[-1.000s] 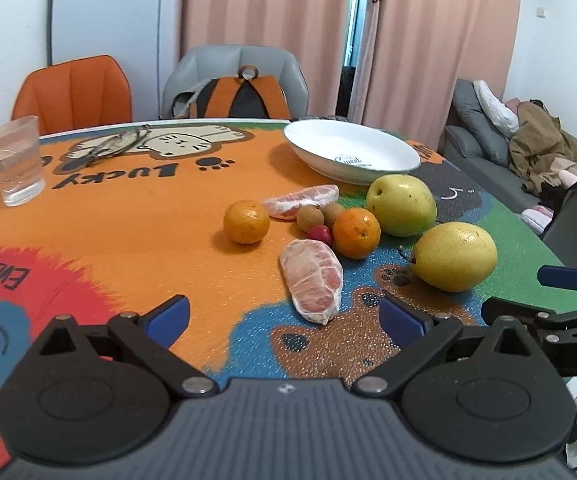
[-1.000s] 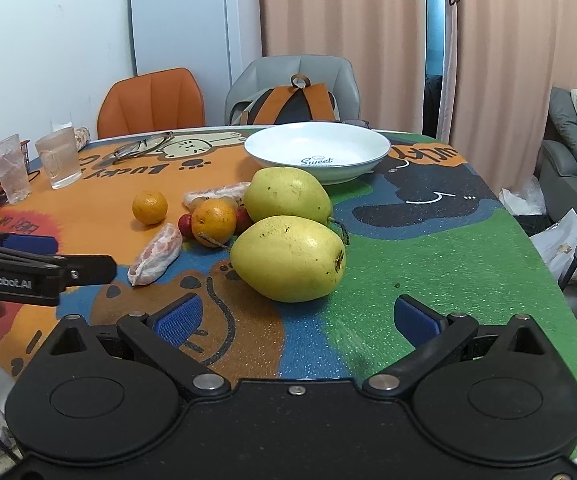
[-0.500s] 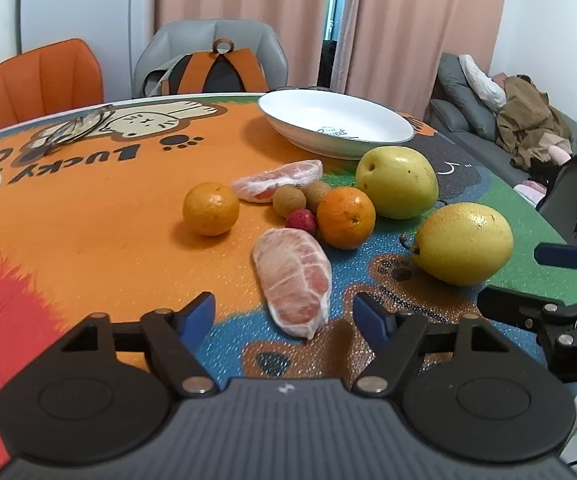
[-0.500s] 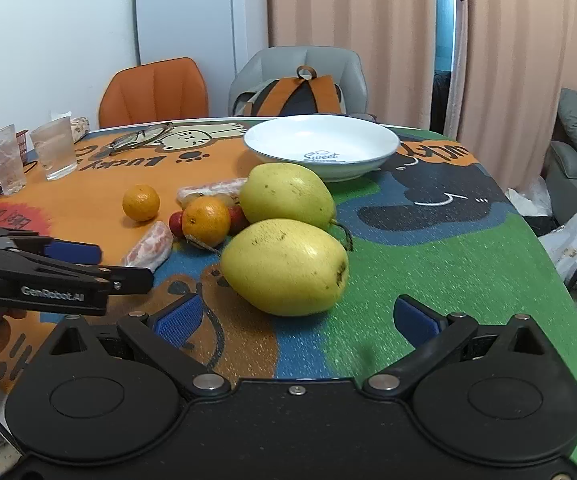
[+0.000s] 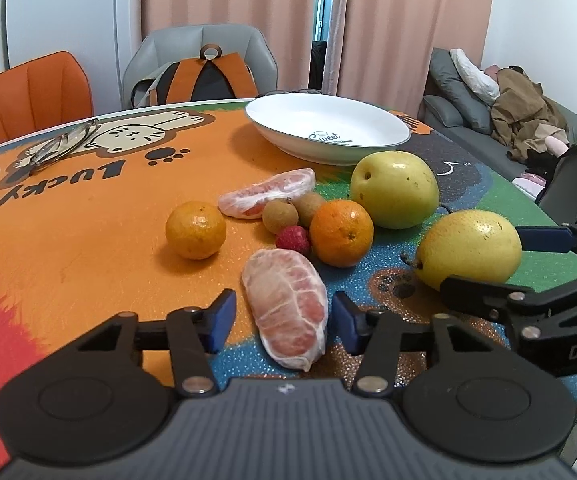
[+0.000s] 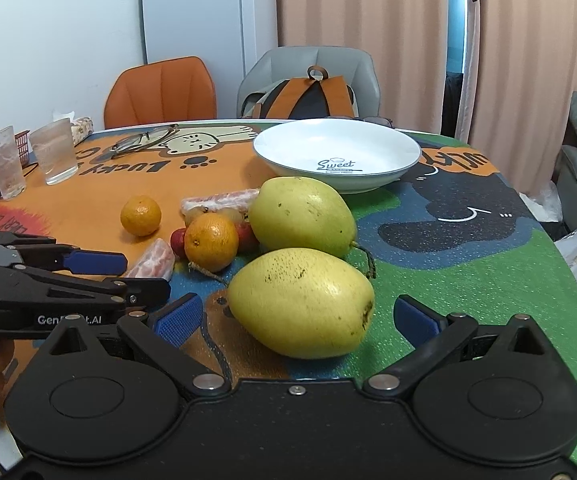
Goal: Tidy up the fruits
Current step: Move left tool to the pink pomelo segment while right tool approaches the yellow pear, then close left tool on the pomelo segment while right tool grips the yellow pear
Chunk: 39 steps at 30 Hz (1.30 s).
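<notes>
Fruit lies on a colourful bench (image 5: 88, 240). Left gripper (image 5: 282, 318) fingers are closing around a peeled pomelo segment (image 5: 288, 312), pads not yet touching. Right gripper (image 6: 296, 318) fingers stand wide, straddling a yellow pear (image 6: 300, 304) untouched.

I see the cartoon-print table (image 5: 88, 248) carrying a white bowl (image 5: 328, 128) at one o'clock, glasses (image 6: 28, 156) at ten, and fruit (image 5: 340, 232) centrally.

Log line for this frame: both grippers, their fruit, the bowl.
left gripper: closing around peeled pomelo piece, pads not touching | right gripper: open, nearer pear between fingers | bowl: empty
</notes>
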### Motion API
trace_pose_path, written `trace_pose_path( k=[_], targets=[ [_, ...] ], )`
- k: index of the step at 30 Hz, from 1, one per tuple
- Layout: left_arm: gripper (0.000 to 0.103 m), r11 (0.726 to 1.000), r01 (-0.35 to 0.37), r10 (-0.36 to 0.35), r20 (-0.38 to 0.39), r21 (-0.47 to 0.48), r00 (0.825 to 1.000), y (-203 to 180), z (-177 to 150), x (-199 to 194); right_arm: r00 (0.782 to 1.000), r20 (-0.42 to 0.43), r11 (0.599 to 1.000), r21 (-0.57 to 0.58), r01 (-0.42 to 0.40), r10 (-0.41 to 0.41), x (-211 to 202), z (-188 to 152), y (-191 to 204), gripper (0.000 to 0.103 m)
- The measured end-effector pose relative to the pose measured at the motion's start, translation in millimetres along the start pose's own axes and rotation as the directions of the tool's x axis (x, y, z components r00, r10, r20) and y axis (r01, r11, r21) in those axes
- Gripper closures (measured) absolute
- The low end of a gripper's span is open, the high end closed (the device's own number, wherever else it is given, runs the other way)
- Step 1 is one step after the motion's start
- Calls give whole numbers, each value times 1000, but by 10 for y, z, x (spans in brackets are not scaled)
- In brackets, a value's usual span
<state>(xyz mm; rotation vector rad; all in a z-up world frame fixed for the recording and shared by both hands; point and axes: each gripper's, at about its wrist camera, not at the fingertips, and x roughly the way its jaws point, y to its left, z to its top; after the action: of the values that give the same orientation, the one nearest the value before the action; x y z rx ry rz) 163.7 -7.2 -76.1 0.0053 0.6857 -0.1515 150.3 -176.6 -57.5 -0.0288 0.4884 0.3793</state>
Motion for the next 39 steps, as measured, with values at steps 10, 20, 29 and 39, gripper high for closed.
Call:
trace_pose_path(
  k=[10, 20, 29, 39],
  targets=[
    [65, 1000, 2, -2, -5, 6, 1000, 12, 23, 9, 1000, -8, 1000, 5, 6, -6, 127, 22, 36, 0],
    [73, 1000, 17, -17, 6, -2, 1000, 43, 27, -37, 999, -23, 999, 33, 41, -41, 215, 26, 22, 22],
    [79, 999, 29, -28, 25, -18, 999, 71, 52, -88, 999, -15, 998, 46, 38, -37, 184, 8, 7, 23],
    [82, 999, 33, -31, 53, -27, 998, 90, 62, -193, 1000, -8, 998, 46, 29, -29, 141, 19, -3, 23]
  ],
)
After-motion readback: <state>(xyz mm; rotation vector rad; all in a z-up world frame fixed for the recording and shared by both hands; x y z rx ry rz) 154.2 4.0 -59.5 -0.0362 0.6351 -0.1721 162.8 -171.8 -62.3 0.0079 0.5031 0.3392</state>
